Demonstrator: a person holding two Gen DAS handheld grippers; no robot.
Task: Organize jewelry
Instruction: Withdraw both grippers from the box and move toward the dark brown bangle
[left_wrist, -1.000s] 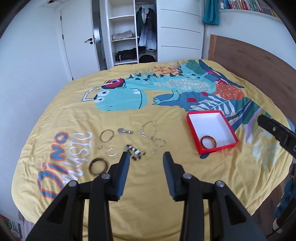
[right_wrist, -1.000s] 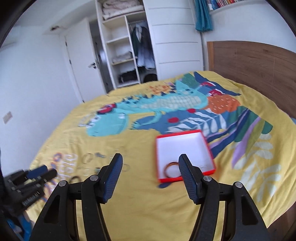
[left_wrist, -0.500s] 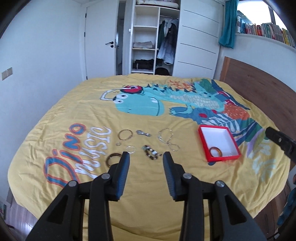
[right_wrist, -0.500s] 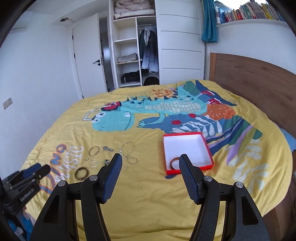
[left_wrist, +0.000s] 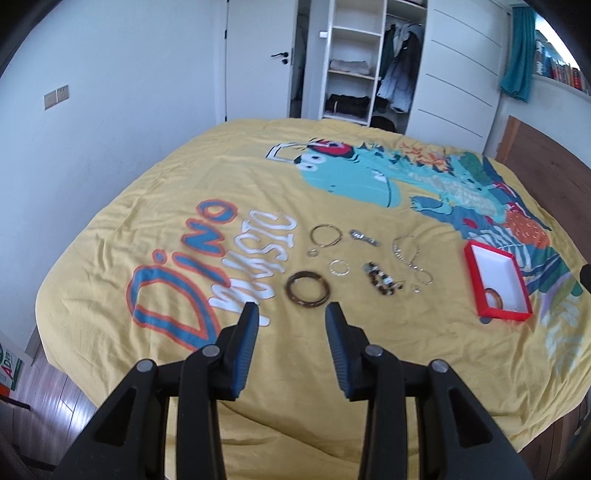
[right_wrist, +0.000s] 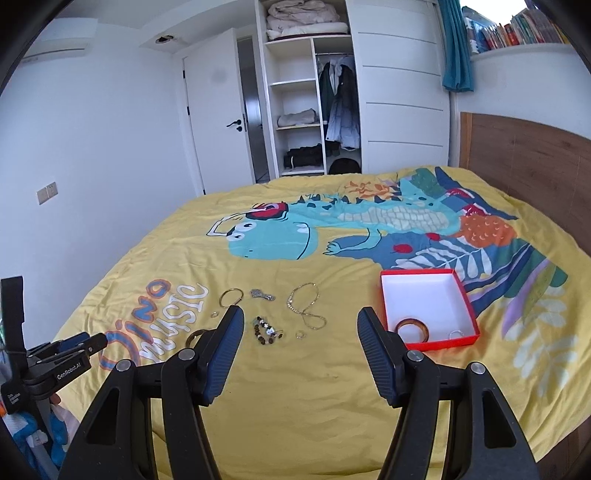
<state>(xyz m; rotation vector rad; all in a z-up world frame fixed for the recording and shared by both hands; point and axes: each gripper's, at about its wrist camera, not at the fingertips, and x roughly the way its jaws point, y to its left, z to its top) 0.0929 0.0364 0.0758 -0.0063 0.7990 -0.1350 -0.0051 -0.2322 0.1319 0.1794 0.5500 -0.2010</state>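
Observation:
Jewelry lies on a yellow dinosaur bedspread (left_wrist: 184, 184): a dark brown bangle (left_wrist: 307, 288), a thin gold hoop (left_wrist: 325, 235), a silver ring (left_wrist: 340, 267), a beaded bracelet (left_wrist: 380, 283) and a chain necklace (left_wrist: 408, 253). A red box (left_wrist: 496, 280) with a white inside holds an amber bangle (left_wrist: 495, 297). My left gripper (left_wrist: 291, 328) is open and empty, above the bed just short of the brown bangle. My right gripper (right_wrist: 300, 332) is open and empty, between the beaded bracelet (right_wrist: 266, 329) and the red box (right_wrist: 428, 310).
A wooden headboard (right_wrist: 524, 162) runs along the right. An open wardrobe (right_wrist: 310, 103) and a white door (right_wrist: 218, 122) stand beyond the bed's far end. The left gripper's body (right_wrist: 51, 363) shows at the left of the right wrist view.
Both grippers have pulled back and up from the bed. The left view has swung left, so the brown bangle now sits between its fingertips. Both jaws stay open.

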